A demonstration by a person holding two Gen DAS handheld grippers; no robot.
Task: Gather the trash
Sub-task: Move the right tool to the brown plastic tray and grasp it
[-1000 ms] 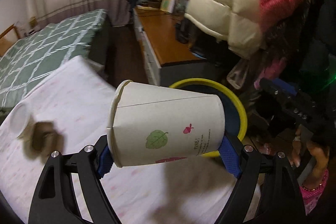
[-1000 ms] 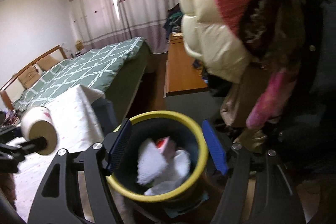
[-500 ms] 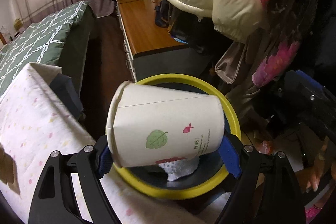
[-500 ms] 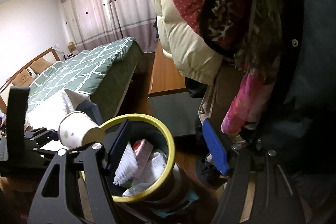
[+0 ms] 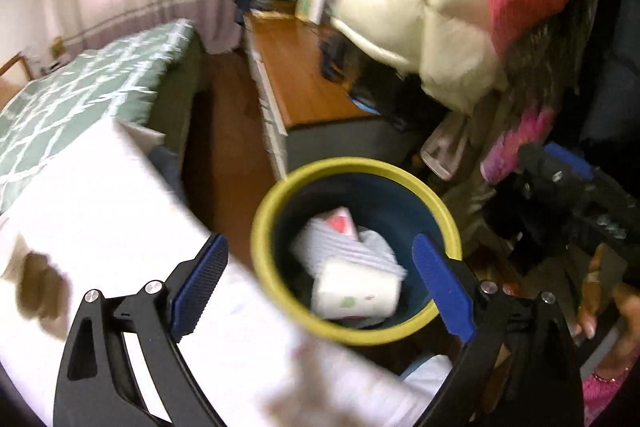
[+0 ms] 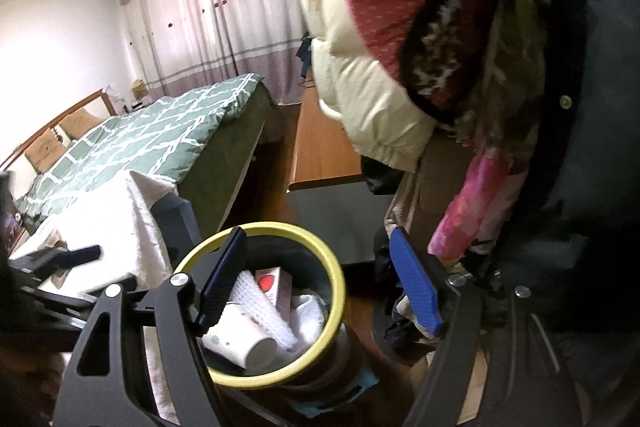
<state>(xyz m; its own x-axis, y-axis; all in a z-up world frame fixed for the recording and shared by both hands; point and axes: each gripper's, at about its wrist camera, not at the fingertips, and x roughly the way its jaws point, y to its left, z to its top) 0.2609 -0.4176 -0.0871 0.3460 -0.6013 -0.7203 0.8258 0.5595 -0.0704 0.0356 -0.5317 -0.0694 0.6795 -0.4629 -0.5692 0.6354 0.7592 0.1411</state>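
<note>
A white paper cup with a green leaf print lies on its side in the bin, a dark bin with a yellow rim. My left gripper hangs above the bin's near edge. Its jaws are opening and nothing is between them. In the right wrist view the cup rests on a white foam net and a pink-white box inside the bin. My right gripper stands open beside the bin, holding nothing.
A table under a white cloth abuts the bin on the left, with a blurred brown object on it. Hanging puffy coats crowd the right. A wooden cabinet and a green bed stand behind. A hand shows at far right.
My left gripper let go of the paper cup, which dropped into the bin. Its jaws spread wider and it drew back toward the table. The right gripper barely moved.
</note>
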